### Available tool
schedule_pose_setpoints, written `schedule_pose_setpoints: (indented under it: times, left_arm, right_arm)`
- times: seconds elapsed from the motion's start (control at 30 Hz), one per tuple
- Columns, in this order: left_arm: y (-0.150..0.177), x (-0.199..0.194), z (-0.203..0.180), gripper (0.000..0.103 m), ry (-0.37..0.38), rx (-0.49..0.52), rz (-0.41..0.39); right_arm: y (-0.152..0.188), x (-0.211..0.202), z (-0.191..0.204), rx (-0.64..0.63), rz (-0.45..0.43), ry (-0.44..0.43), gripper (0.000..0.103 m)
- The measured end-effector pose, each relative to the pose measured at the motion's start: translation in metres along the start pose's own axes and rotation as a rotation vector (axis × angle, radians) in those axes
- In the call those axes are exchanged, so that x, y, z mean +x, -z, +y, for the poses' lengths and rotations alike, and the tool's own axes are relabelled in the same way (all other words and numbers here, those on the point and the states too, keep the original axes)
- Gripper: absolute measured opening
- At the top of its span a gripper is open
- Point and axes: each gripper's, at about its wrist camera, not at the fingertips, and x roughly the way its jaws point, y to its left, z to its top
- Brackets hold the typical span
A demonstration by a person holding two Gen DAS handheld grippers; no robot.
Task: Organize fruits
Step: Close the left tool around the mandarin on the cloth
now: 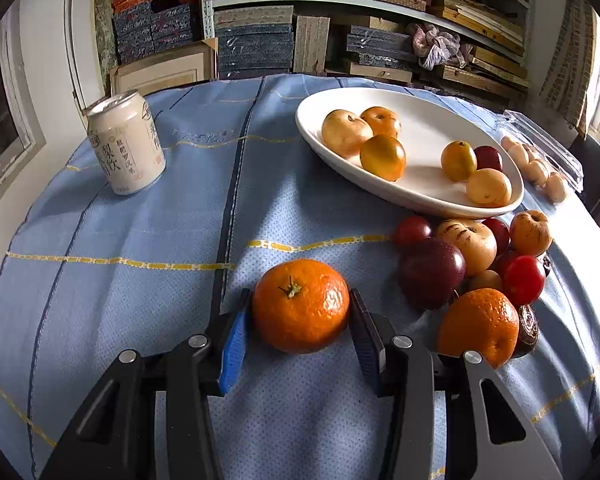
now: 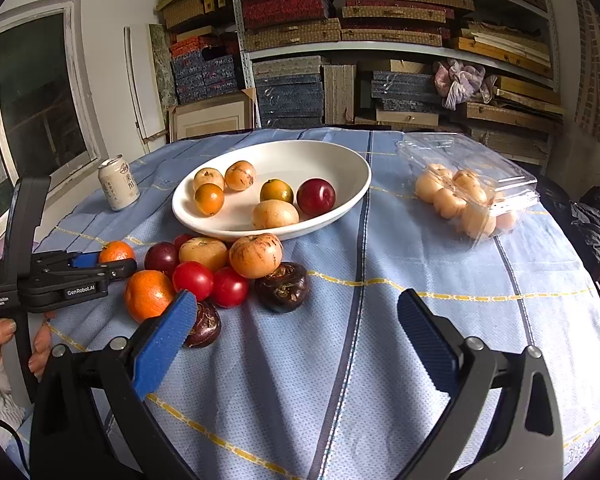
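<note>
A tangerine (image 1: 300,304) lies on the blue cloth, and my left gripper (image 1: 300,295) is shut on it, one pad against each side. The right wrist view shows that gripper (image 2: 100,266) at the far left with the tangerine (image 2: 116,251) between its fingers. Beside it is a loose pile of fruit (image 1: 460,256): dark plums, red tomatoes, pale apples, a second tangerine (image 2: 148,294) and dark brown fruits. The white oval plate (image 2: 300,158) beyond holds several fruits. My right gripper (image 2: 296,298) hangs open over bare cloth, its left pad just in front of a dark brown fruit (image 2: 206,330).
A cream drink can (image 1: 126,142) stands upright at the far left of the table. A clear plastic clamshell box (image 2: 468,196) of pale round fruit lies to the right of the plate. A person's hand (image 2: 0,340) holds the left gripper's handle. Shelves of boxes stand behind the table.
</note>
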Motion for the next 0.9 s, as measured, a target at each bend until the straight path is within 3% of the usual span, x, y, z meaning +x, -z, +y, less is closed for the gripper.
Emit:
schedule_pose_setpoints:
  times: [0.2,0.37,0.53,0.7,0.8,0.9]
  left_arm:
    - [0.003,-0.006,0.003,0.048,-0.095,0.017,-0.015]
    - [0.004,-0.006,0.004,0.048,-0.091,0.009,-0.003]
    - [0.003,-0.001,0.007,0.048,-0.074,-0.007,0.024]
    - [0.003,0.0,0.008,0.048,-0.067,-0.018,0.026]
    - [0.003,0.001,0.008,0.048,-0.067,-0.02,0.026]
    - [0.003,0.0,0.007,0.048,-0.067,-0.02,0.026]
  right_arm:
    - [0.002,0.003,0.003,-0.03,0.02,-0.013,0.099]
    - [0.006,0.004,0.014,-0.083,0.032,-0.053,0.097]
    - [0.009,0.005,0.03,-0.135,0.057,-0.126,0.071]
    - [0.005,0.008,0.033,-0.12,0.059,-0.142,0.065]
    - [-0.004,0.015,0.037,-0.122,0.077,-0.154,0.056]
    - [-0.01,0.025,0.047,-0.152,0.098,-0.149,0.055]
